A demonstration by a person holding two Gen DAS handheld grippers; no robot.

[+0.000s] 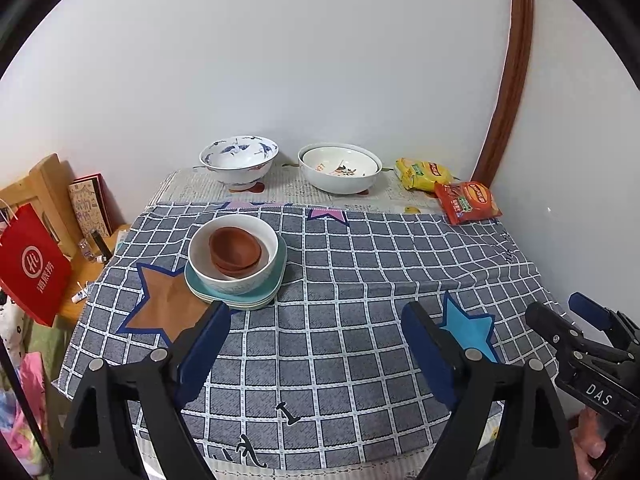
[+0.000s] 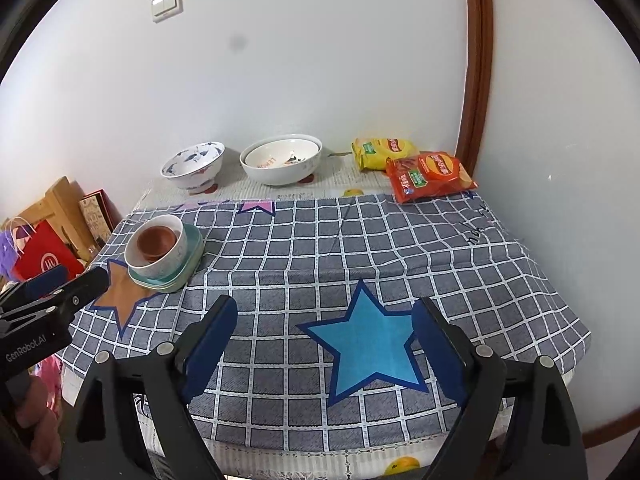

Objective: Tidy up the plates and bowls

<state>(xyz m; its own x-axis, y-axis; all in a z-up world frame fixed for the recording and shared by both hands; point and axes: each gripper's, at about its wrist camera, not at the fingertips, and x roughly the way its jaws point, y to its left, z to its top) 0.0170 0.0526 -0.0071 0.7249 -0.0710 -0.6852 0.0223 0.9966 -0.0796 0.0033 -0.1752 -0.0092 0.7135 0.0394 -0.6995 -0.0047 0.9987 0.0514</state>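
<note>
A stack stands on the left of the checked cloth: teal plates (image 1: 276,284) (image 2: 192,258) under a white bowl (image 1: 200,256) (image 2: 178,250), with small brown bowls (image 1: 234,248) (image 2: 156,242) nested inside it. A blue-patterned bowl (image 1: 239,162) (image 2: 193,165) and a white nested bowl pair (image 1: 340,168) (image 2: 282,160) stand at the back near the wall. My left gripper (image 1: 316,324) is open and empty, just short of the stack. My right gripper (image 2: 324,320) is open and empty above the blue star (image 2: 368,344); it also shows at the right edge of the left wrist view (image 1: 560,320).
A yellow snack bag (image 1: 420,172) (image 2: 380,152) and a red one (image 1: 466,202) (image 2: 430,176) lie at the back right. A red paper bag (image 1: 32,264) (image 2: 44,256) and a wooden shelf (image 1: 44,188) stand left of the table. A wall runs close along the right.
</note>
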